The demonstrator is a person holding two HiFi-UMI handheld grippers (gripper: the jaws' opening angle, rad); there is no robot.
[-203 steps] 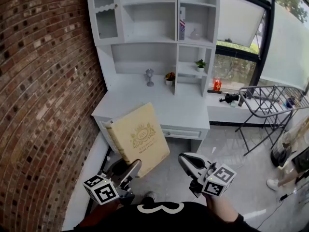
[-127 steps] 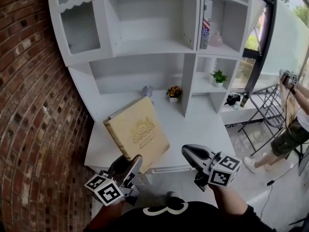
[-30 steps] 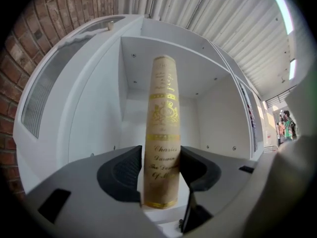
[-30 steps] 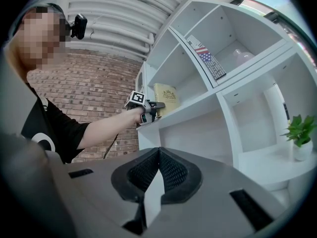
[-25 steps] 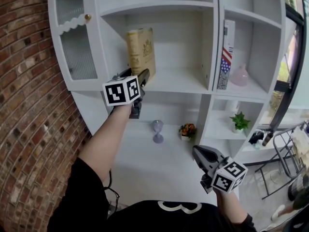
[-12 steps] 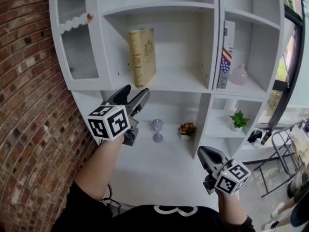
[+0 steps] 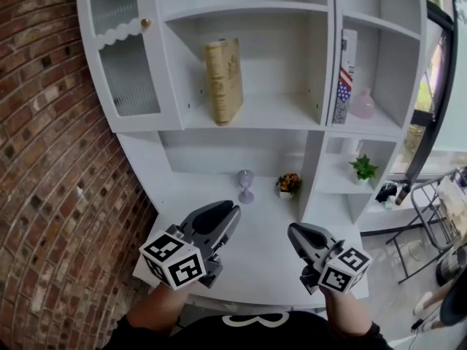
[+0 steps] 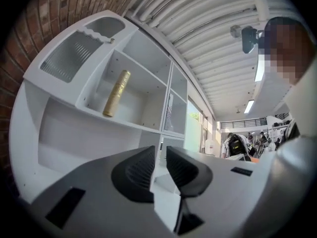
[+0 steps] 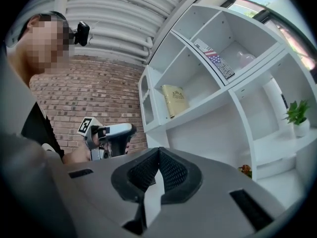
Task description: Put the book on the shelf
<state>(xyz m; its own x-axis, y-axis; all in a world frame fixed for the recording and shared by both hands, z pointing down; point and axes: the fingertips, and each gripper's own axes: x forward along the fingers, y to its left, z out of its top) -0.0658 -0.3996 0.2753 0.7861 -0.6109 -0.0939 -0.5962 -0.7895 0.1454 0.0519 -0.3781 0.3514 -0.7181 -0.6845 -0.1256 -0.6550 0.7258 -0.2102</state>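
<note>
The book [image 7: 223, 81] stood on end at the left of the shelf's [image 7: 255, 119] wide middle compartment, tilted a little, with nothing seen propping it. The likely trouble was a tip onto its face, or a knock from an arm raised near it. The left claw [image 7: 222, 221] hung low over the surface [image 7: 263, 195], its jaws closing to a narrow gap with nothing between them; the right claw [image 7: 298, 233] — jaws together — held nothing.

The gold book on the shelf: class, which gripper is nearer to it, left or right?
Left. The left gripper, jaws closing on nothing, hangs below the book, almost straight under it. The right gripper sits lower and off to the book's right.
</note>
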